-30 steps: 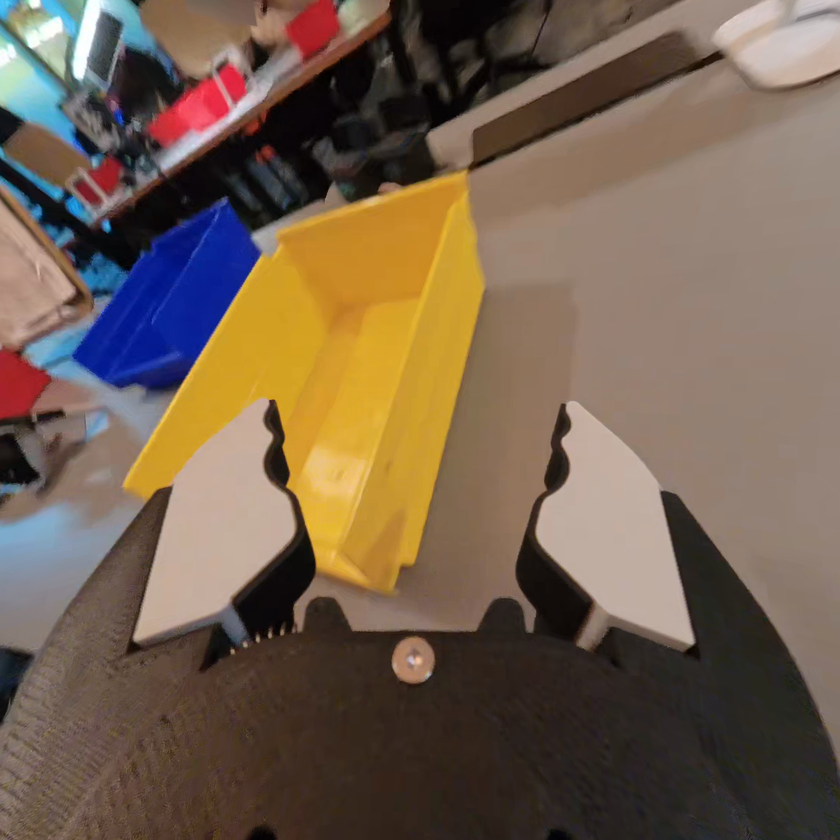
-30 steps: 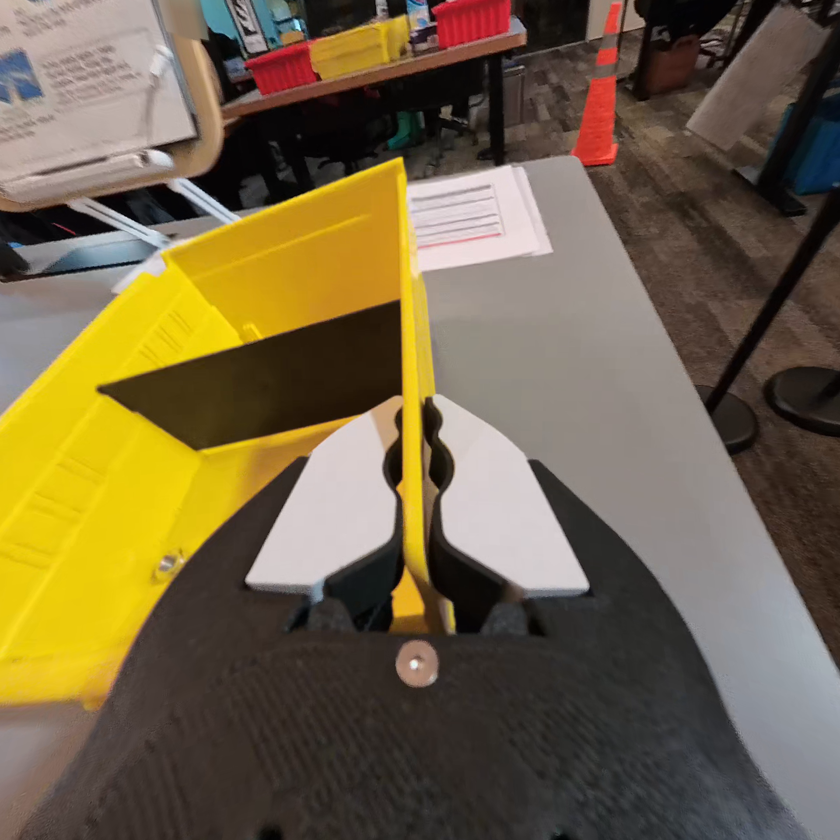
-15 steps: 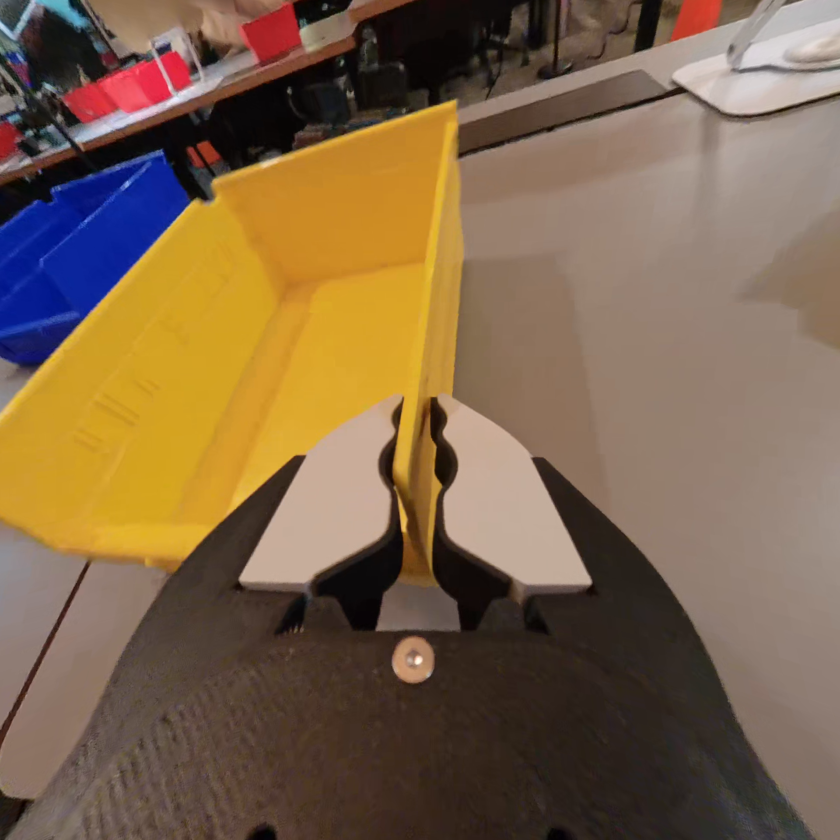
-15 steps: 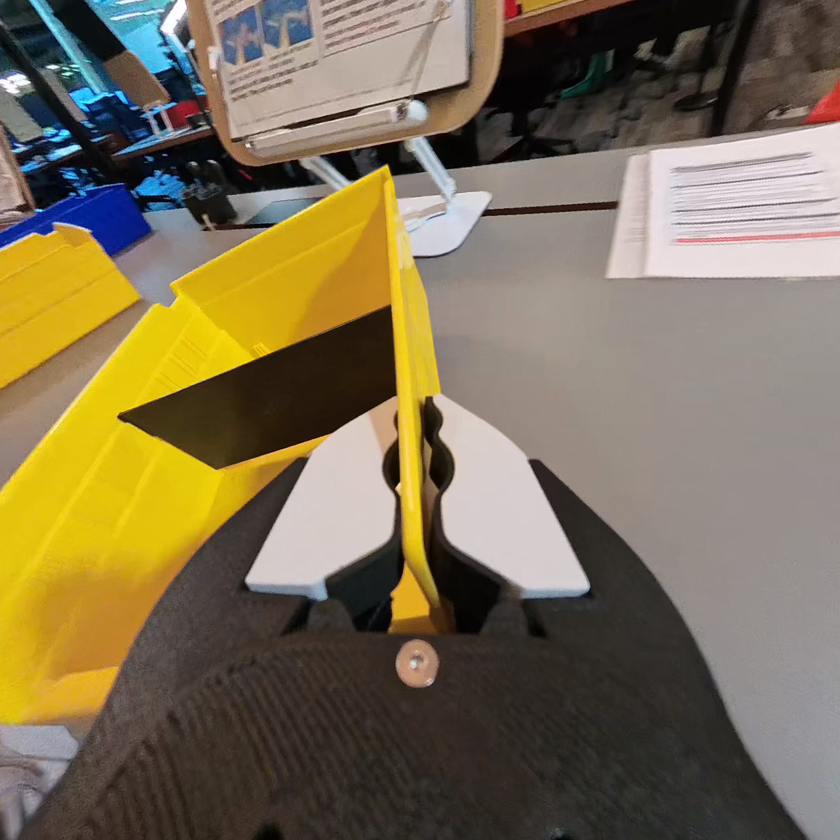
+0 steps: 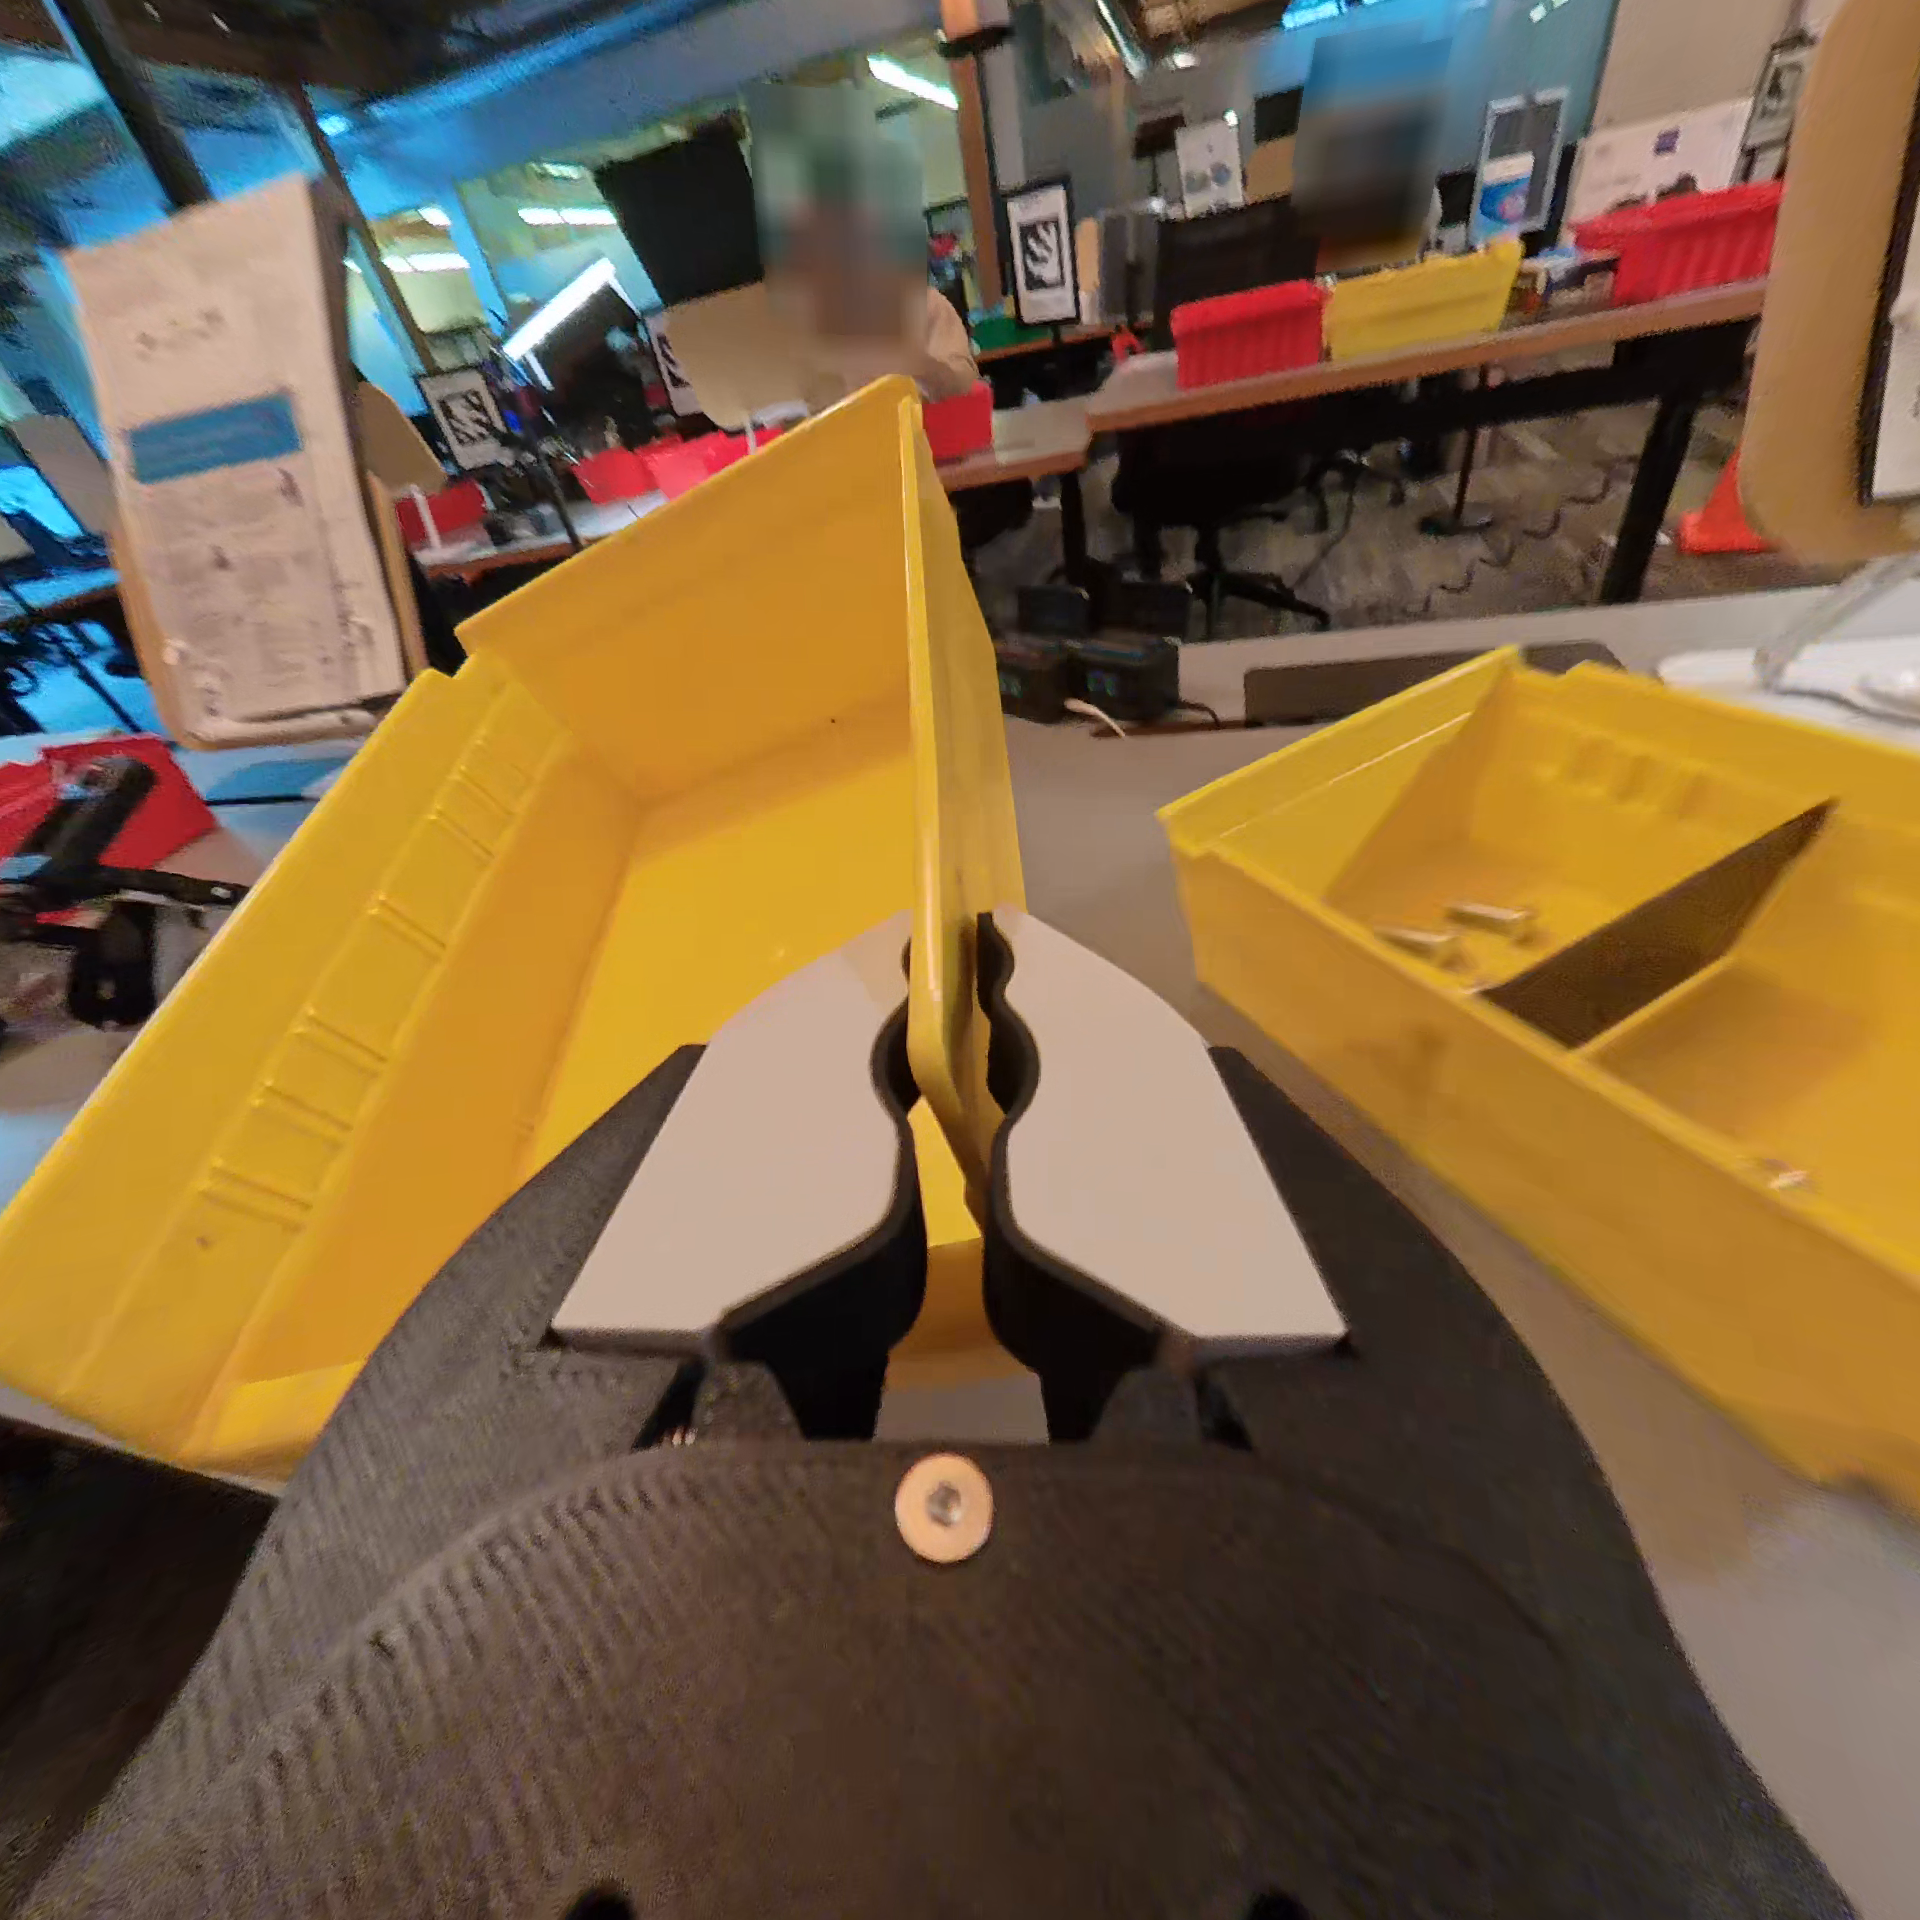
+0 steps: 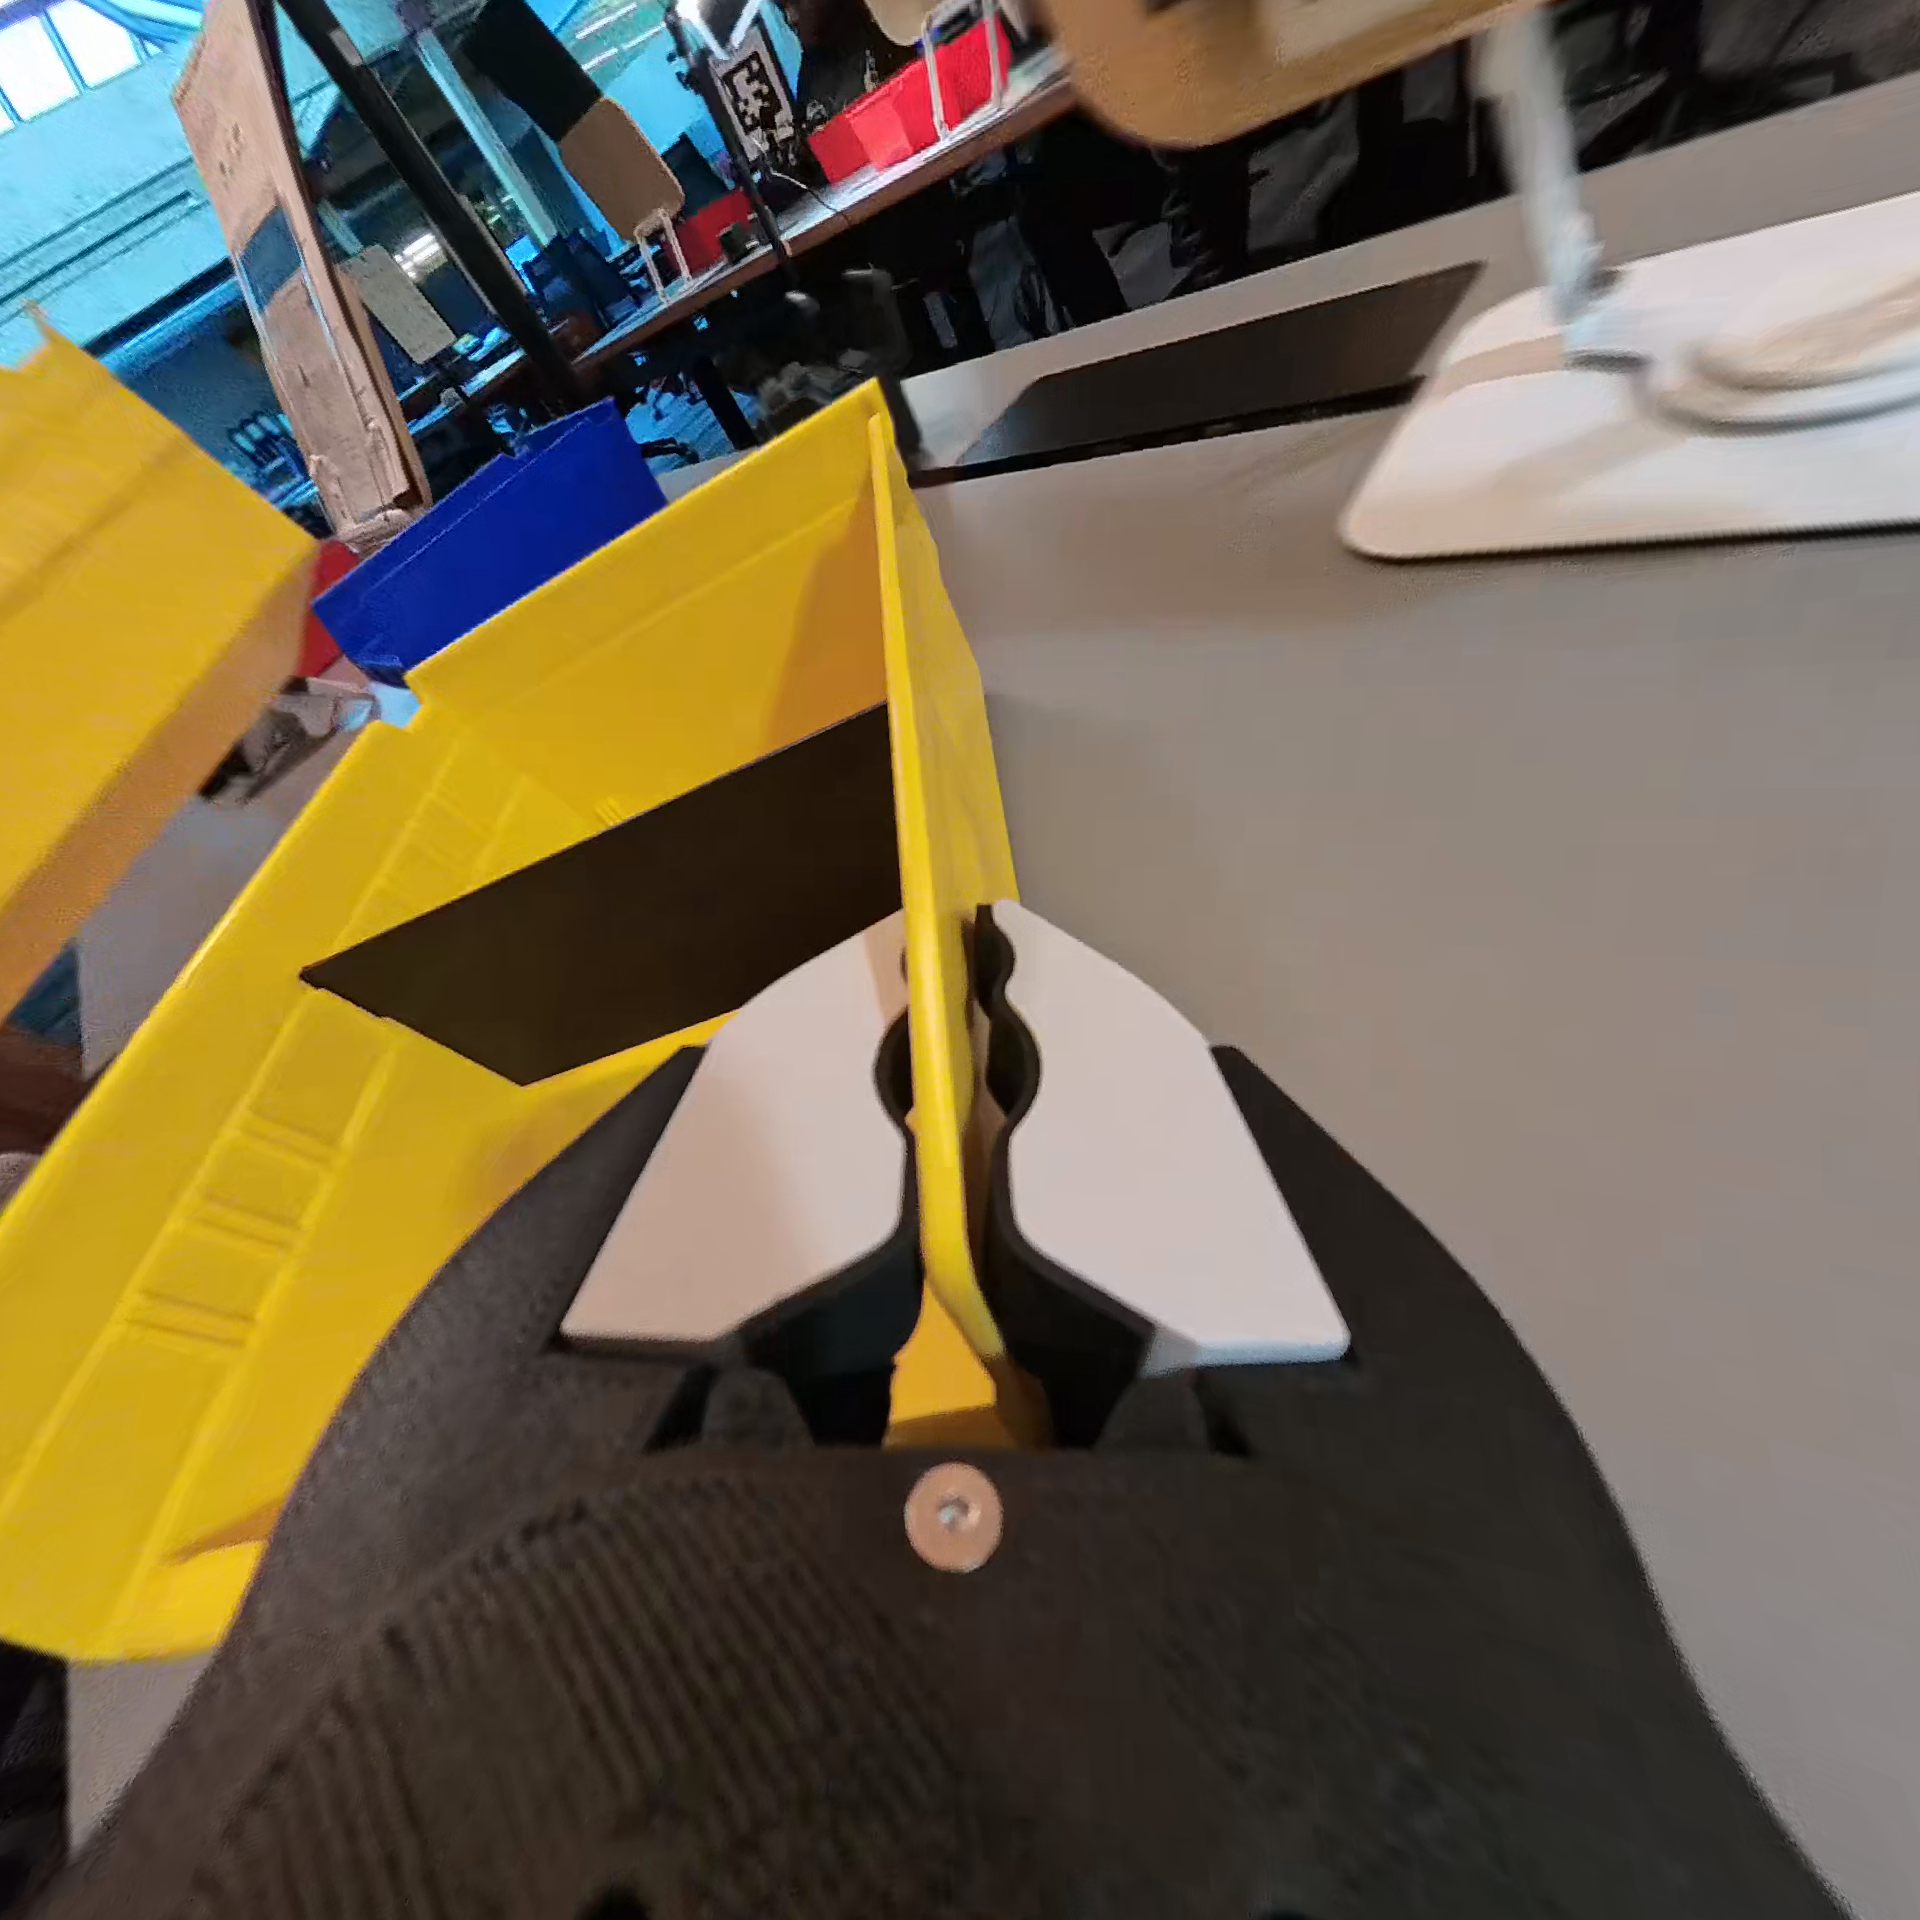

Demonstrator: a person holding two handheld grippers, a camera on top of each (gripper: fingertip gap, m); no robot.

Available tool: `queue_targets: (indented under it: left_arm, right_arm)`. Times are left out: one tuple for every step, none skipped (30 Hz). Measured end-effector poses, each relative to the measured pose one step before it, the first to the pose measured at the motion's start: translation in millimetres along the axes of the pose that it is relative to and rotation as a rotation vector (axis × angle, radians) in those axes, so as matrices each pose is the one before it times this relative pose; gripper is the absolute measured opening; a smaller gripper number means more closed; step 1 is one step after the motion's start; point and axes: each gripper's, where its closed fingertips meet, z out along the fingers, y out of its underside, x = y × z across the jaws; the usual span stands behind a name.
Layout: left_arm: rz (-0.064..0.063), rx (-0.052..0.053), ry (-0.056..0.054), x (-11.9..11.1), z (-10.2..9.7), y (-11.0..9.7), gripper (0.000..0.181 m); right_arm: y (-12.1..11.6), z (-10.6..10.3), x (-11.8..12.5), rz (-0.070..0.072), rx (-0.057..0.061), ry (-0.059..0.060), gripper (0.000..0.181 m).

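My left gripper [image 5: 948, 940] is shut on the right side wall of an empty yellow bin [image 5: 665, 831] and holds it lifted and tilted. My right gripper [image 6: 940, 925] is shut on the right side wall of a second yellow bin [image 6: 582, 727] with a black divider [image 6: 644, 914] across it. That second bin also shows in the left wrist view [image 5: 1455, 1049], to the right, with its divider [image 5: 1652, 935] and a few metal screws [image 5: 1455, 930] inside. The empty bin's corner shows at the left edge of the right wrist view [image 6: 114, 582].
Both bins are over a grey table [image 6: 1455, 831]. A white stand base [image 6: 1621, 447] sits at its far right, with a dark slot [image 6: 1226, 364] behind. A blue bin [image 6: 488, 540] lies beyond. Red and yellow bins [image 5: 1340, 312] stand on far tables. A paper board [image 5: 229, 457] stands at the left.
My left gripper went from open beside the empty yellow bin to shut on its side wall, then lifted it. My right gripper kept its hold and swung its bin leftward toward the other bin.
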Motion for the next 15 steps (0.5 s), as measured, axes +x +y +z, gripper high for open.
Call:
queue_targets:
  left_arm:
    - [-0.0007,0.018,-0.0162,-5.15,-5.41,-8.17,0.004]
    - [0.002,0.0153,-0.0146,-4.62,-4.74,-7.11,0.004]
    - [0.0055,0.0125,-0.0131,-4.12,-4.14,-5.98,0.005]
    - [0.0065,0.0093,-0.0113,-3.63,-3.35,-4.63,0.004]
    - [0.0064,0.0061,-0.0093,-3.11,-2.9,-3.51,0.005]
    - [0.0058,0.0041,-0.0076,-2.67,-2.37,-2.51,0.004]
    - [0.0046,0.0029,-0.0051,-2.18,-1.78,-1.7,0.004]
    - [0.0041,0.0033,-0.0031,-1.7,-0.99,-0.89,0.004]
    - [0.003,0.0038,-0.0005,-1.18,-0.16,-0.08,0.004]
    - [0.0021,0.0036,0.0002,-0.95,0.62,1.05,0.004]
    - [-0.002,0.0023,0.0011,-0.9,0.78,1.7,0.004]
    - [-0.0078,-0.0013,0.0033,-0.57,0.59,1.84,0.004]
    - [-0.0095,-0.0043,0.005,-0.32,0.2,1.11,0.004]
    - [-0.0087,-0.0024,0.0058,0.12,-0.05,0.16,0.004]
    - [-0.0088,0.0013,0.0076,0.67,-0.23,-0.79,0.004]
  right_arm:
    - [2.36,18.36,-18.31,-0.0008,0.0081,0.0118,0.007]
    - [4.05,17.01,-18.54,0.0098,0.0074,0.0155,0.007]
    - [5.77,15.05,-18.84,0.0164,0.0078,0.0171,0.007]
    - [6.15,13.01,-19.29,0.0125,0.0097,0.014,0.008]
    - [5.96,10.99,-19.06,0.0077,0.0073,0.0116,0.008]
    - [6.24,9.99,-18.9,0.0094,0.0072,0.0045,0.009]
    - [6.17,8.91,-19.87,0.013,0.012,-0.0105,0.011]
    - [6.38,7.89,-18.97,0.0147,0.0103,-0.0144,0.014]
    - [6.21,6.66,-18.33,0.0169,0.0075,-0.019,0.017]
    - [6.02,5.34,-19.33,0.0238,0.0036,-0.0363,0.022]
    - [6.7,4.54,-20.03,0.0272,-0.0031,-0.0517,0.03]
    - [8.22,4.7,-18.92,0.0156,-0.0141,-0.055,0.042]
    - [9.35,3.58,-15.62,-0.0107,-0.0299,-0.046,0.051]
    - [7.9,1.26,-12.13,-0.0366,-0.0328,-0.0373,0.053]
    - [3.99,-1.41,-9.46,-0.0509,-0.0138,-0.0321,0.055]
